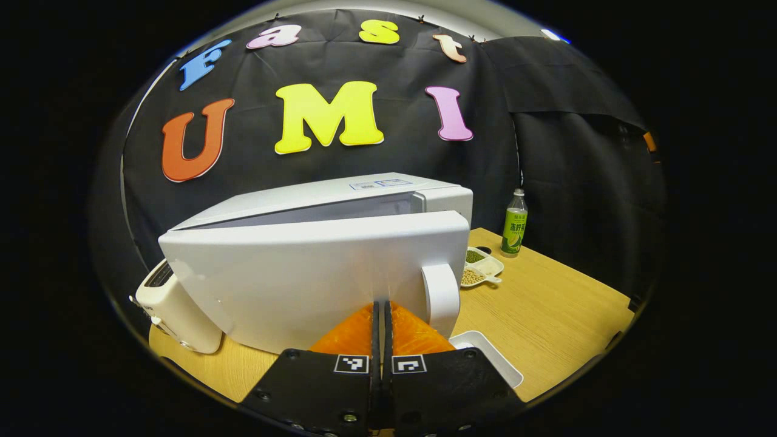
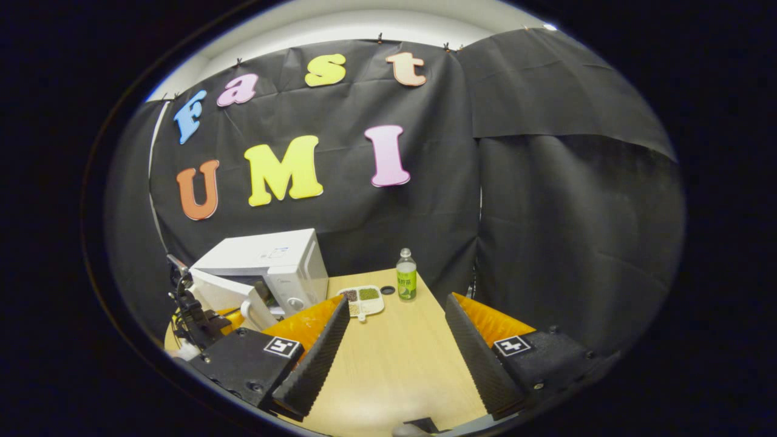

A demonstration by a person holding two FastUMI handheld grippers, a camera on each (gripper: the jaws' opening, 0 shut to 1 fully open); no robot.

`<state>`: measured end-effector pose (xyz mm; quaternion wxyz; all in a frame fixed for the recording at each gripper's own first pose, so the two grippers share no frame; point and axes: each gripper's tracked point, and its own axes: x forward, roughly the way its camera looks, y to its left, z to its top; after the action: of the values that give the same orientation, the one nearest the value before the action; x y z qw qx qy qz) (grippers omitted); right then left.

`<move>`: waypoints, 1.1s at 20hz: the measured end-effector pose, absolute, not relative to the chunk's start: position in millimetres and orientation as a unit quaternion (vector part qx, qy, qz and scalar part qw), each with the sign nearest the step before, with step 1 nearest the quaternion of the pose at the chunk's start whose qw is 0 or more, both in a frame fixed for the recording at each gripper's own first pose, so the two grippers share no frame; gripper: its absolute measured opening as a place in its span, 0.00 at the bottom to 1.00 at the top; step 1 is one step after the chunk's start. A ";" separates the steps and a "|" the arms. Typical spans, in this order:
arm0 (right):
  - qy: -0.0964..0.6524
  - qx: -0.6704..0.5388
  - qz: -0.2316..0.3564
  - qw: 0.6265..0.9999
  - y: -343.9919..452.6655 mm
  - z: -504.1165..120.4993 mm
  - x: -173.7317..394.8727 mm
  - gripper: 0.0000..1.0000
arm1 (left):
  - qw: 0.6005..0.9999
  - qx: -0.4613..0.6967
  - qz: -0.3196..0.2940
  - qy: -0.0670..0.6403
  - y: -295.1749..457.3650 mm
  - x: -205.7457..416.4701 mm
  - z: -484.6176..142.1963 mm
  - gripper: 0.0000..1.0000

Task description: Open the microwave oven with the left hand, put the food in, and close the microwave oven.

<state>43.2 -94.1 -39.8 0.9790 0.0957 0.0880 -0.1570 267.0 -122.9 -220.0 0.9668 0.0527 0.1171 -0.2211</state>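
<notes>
Microwave corner of the worktop (image 2: 388, 364)

Microwave (image 2: 267, 267) sits back left with its door (image 1: 315, 279) swung ajar, toaster (image 1: 176, 309) on its left, divided snack dish (image 2: 364, 300) and bottle (image 2: 406, 276) off to its right.

White microwave oven (image 1: 315, 255) on the table, door (image 1: 315, 285) partly ajar.

Microwave (image 1: 315, 267) cavity hidden behind its part-open door (image 1: 303, 285). White tray (image 1: 491, 358) partly covered by left gripper (image 1: 382, 309), contents can't tell. Toaster (image 1: 176, 309) cut off at view edge, base behind door. Divided dish (image 2: 364, 300) contents too small to ID in right gripper view.
</notes>
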 end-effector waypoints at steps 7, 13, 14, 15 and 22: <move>0.096 0.098 -0.156 0.978 -99.9 -44.3 53.2 1.00 | 0.970 0.042 -0.214 0.110 -137.8 291.0 -213.8 0.00; 0.104 0.088 -0.154 0.979 -107.1 -45.7 60.0 1.00 | 0.973 0.017 -0.197 0.116 -147.4 315.5 -212.3 0.00; 0.104 0.086 -0.155 0.979 -108.4 -44.6 61.6 1.00 | 0.974 0.006 -0.193 0.116 -147.3 316.8 -212.9 0.10; 0.103 0.084 -0.156 0.979 -109.9 -45.0 62.7 1.00 | 0.975 0.001 -0.189 0.119 -148.3 318.0 -212.2 0.00; 0.109 0.079 -0.140 0.981 -97.5 -43.3 73.2 0.92 | 0.975 0.004 -0.184 0.128 -150.8 325.4 -212.3 0.10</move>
<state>73.2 -97.5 -43.3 0.9809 0.0793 0.1086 -0.1404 325.4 -150.8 -212.3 0.9745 0.0041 0.1281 -0.1841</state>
